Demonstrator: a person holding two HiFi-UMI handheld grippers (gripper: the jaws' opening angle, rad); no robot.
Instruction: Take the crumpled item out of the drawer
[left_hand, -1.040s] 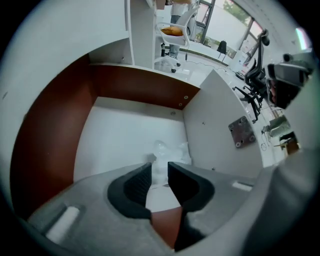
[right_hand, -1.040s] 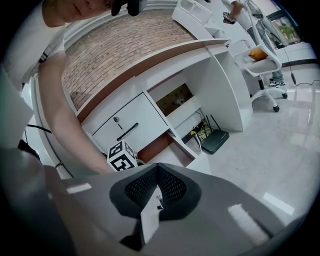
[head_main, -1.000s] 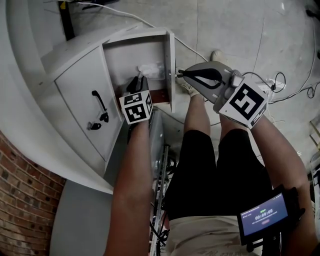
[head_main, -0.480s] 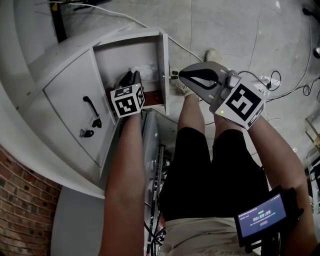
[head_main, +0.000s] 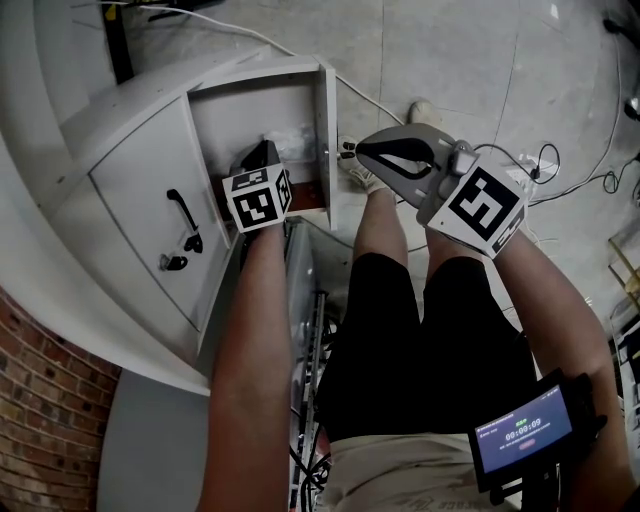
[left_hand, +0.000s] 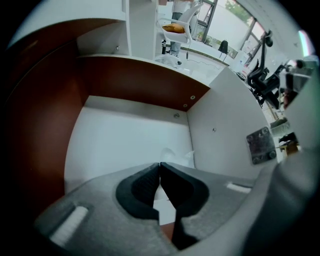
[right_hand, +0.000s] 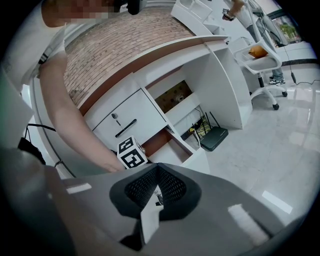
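The white drawer (head_main: 328, 130) stands pulled out of the desk unit. A crumpled white item (head_main: 292, 135) lies in its far corner, against the right side wall (left_hand: 220, 125). My left gripper (head_main: 262, 152) reaches down into the drawer, jaws shut tip to tip. In the left gripper view the crumpled item (left_hand: 177, 156) shows just past the left gripper (left_hand: 160, 164), and I see nothing held between the jaws. My right gripper (head_main: 360, 148) hovers outside the drawer's right wall, shut and empty. In its own view the right gripper (right_hand: 158, 168) looks at the drawer (right_hand: 175, 150).
A white cabinet door with a black handle (head_main: 182, 212) lies left of the drawer. Brick wall (head_main: 40, 400) at lower left. The person's legs stand right of the drawer; cables (head_main: 580, 170) trail over the floor. A router (right_hand: 214, 138) sits under the desk.
The left gripper has edged a little deeper into the drawer and now covers more of the crumpled item. The right gripper has held its place.
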